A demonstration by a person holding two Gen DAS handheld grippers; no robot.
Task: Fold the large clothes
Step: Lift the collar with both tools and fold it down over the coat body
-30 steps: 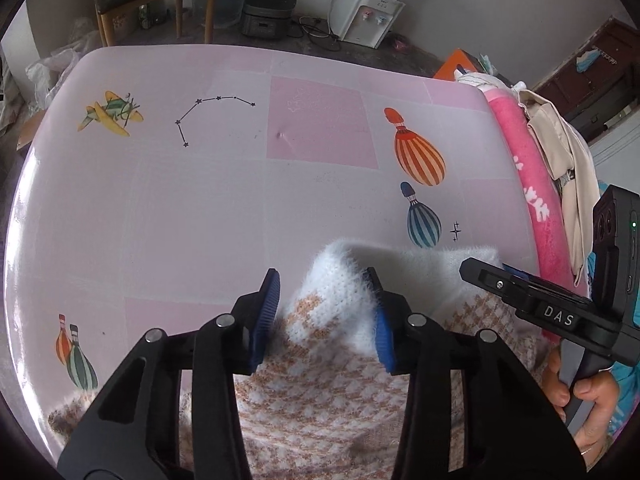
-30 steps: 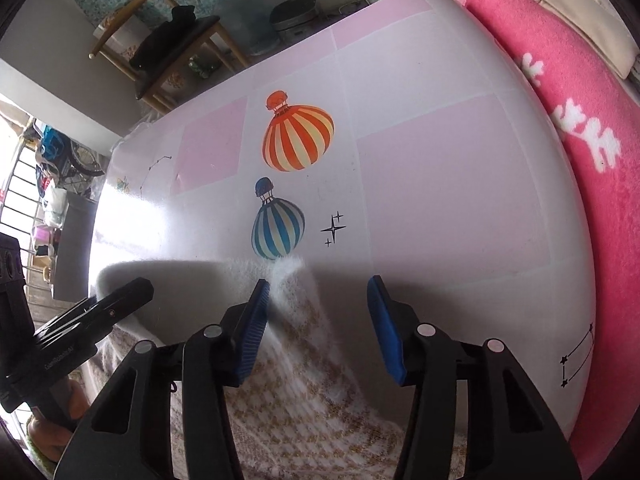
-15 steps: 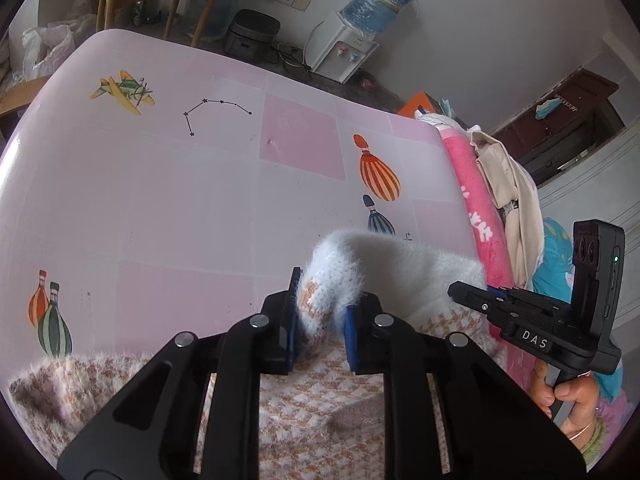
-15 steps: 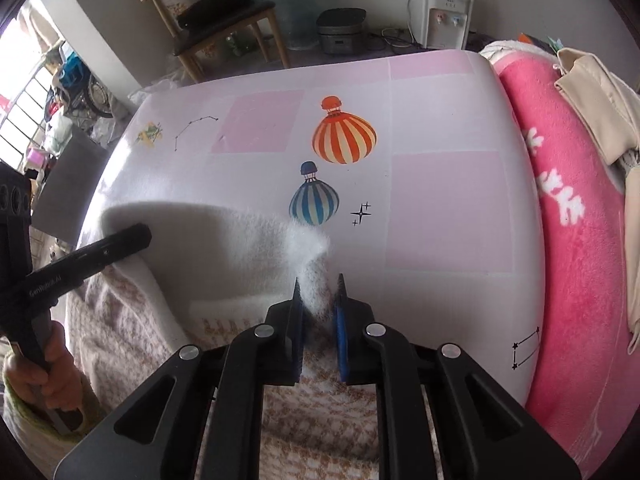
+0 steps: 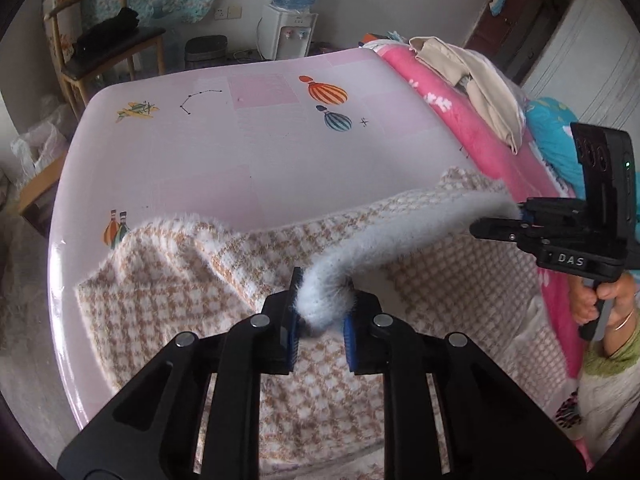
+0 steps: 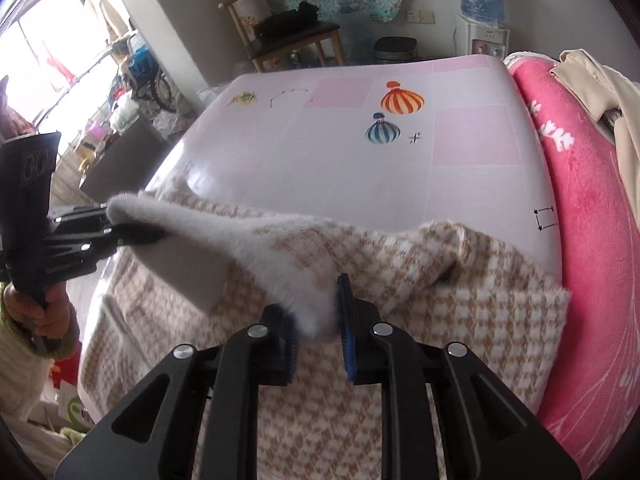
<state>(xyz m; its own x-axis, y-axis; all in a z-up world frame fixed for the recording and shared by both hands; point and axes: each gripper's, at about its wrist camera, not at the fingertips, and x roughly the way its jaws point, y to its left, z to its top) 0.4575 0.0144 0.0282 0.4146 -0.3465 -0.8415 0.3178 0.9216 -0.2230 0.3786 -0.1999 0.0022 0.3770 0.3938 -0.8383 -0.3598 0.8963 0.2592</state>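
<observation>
Clearly we are early in the fold: the fluffy houndstooth garment (image 5: 224,280) lies spread over the near part of the pink sheet (image 5: 280,160), and only its fuzzy white edge is raised, stretched between our two tools, with nothing folded over yet. Carrying that edge across, laying it down and smoothing it all remain, as we judge it. Our left gripper (image 5: 320,320) stands narrow, its blue pads pinching a bunch of the white edge. Our right gripper (image 6: 316,320) also has the white edge between its pads, which press on the fabric, though its jaws are easing open slightly. At the far right, a pink blanket (image 6: 580,200) and a beige garment (image 5: 472,76) lie beside the sheet.
</observation>
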